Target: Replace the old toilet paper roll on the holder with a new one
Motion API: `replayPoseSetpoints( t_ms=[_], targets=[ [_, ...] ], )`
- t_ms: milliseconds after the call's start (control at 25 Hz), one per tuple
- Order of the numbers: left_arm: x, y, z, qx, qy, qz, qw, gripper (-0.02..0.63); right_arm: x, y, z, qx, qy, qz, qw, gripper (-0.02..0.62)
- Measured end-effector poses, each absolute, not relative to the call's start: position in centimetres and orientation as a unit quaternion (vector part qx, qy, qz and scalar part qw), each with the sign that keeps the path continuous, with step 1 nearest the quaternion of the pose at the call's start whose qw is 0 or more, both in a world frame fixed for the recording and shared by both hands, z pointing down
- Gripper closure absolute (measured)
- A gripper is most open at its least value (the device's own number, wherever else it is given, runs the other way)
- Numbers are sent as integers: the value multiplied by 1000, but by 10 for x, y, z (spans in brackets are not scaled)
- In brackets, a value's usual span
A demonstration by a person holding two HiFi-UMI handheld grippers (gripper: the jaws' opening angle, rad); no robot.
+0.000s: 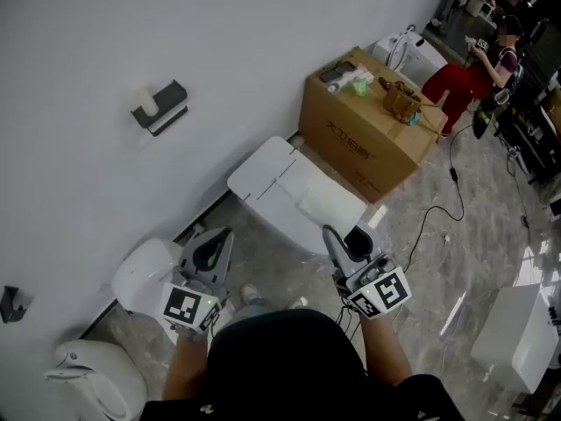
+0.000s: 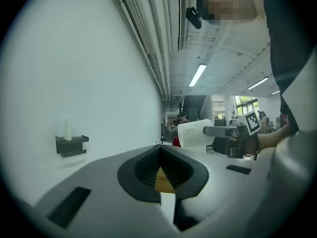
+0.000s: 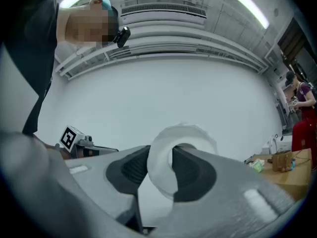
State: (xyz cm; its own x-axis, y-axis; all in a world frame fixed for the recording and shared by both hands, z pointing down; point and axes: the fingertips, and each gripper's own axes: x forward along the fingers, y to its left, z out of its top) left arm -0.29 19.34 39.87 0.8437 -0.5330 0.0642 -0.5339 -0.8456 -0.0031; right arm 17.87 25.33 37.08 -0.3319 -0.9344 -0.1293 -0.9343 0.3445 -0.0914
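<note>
Holder (image 1: pixel 162 108) with the old core (image 1: pixel 147 103) hangs on the wall ahead and left of the left tongs (image 1: pixel 221 239), well apart, with bare wall between. Left tongs are pressed together, empty. Right tongs (image 1: pixel 344 240) stand partly spread, pinching the wall of the new roll (image 3: pixel 159 168), one jaw through its hole. Toilet (image 1: pixel 289 187) lies beyond both; box (image 1: pixel 364 134) farther right.
</note>
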Motion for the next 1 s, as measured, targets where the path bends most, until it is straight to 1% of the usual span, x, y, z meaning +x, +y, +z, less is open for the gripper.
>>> replayPoseSetpoints(
  t_ms=[280,440,600,1000],
  targets=[
    [-32,167,414,959,-279,29,40,592,153,229,377,-571,817,-9,77,465],
    [-51,151,424,960,-274,34,51,592,134,208,376,-563,821,-20,88,463],
    [-74,137,432,963,-261,39,52,592,118,190,372,-571,816,-14,85,463],
    [-113,104,451,961,-264,46,68,592,116,153,375,-602,793,-21,88,463]
  ],
)
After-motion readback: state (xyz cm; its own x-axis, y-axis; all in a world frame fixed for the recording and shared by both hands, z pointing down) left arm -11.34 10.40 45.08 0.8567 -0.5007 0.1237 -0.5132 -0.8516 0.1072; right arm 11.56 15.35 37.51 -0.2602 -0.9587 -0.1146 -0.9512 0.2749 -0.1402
